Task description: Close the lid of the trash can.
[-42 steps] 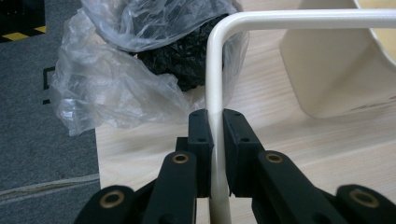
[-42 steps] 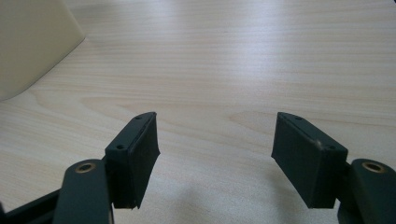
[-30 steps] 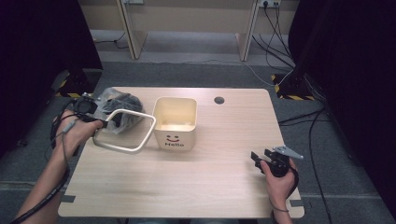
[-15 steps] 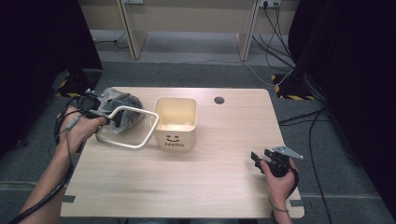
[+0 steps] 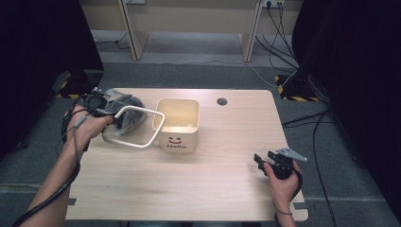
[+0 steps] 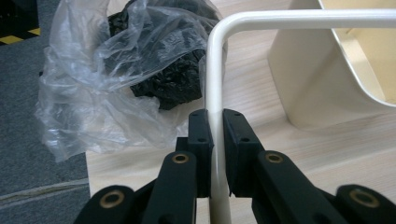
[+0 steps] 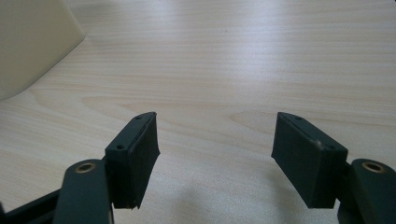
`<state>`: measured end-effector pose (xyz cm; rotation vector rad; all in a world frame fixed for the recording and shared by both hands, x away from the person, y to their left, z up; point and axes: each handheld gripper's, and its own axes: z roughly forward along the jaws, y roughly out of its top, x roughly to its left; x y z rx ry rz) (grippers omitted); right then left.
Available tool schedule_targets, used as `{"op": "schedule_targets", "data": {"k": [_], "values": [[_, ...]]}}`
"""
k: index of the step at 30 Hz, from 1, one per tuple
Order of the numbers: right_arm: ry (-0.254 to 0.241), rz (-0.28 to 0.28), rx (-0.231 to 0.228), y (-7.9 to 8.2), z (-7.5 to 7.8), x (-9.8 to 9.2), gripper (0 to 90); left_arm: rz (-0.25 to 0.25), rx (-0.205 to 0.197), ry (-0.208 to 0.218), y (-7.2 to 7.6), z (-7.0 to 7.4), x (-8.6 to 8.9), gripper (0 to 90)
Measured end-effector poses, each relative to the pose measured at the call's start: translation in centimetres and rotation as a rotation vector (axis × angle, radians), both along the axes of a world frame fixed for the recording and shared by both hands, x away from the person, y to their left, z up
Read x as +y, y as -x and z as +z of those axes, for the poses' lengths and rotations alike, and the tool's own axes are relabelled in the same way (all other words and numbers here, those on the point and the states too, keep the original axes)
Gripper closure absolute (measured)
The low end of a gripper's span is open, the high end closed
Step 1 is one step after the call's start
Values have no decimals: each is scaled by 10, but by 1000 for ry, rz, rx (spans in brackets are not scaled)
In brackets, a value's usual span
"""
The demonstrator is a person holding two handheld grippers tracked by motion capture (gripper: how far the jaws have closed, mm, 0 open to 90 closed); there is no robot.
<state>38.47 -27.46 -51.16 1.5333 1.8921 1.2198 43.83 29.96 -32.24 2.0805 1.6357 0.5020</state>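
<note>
Left tongs (image 6: 212,140) clamped on white handle (image 6: 215,74)

Left gripper (image 6: 215,154) clamped tight, right gripper (image 7: 215,158) spread wide, low over the table.

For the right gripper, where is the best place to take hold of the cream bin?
Probably the cream bin's right wall at the open rim, from above: the thin upright wall suits the open right gripper, and the left gripper holds the white frame on the other side.
</note>
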Motion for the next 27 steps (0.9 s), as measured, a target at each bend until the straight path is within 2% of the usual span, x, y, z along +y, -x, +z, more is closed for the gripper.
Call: {"op": "schedule_targets", "data": {"k": [13,27], "values": [[5,4,2,-1,0,0,314,-7,21,5,-12,-5,-12,818],[5,4,2,-1,0,0,314,-8,39,0,-18,-8,-16,818]]}}
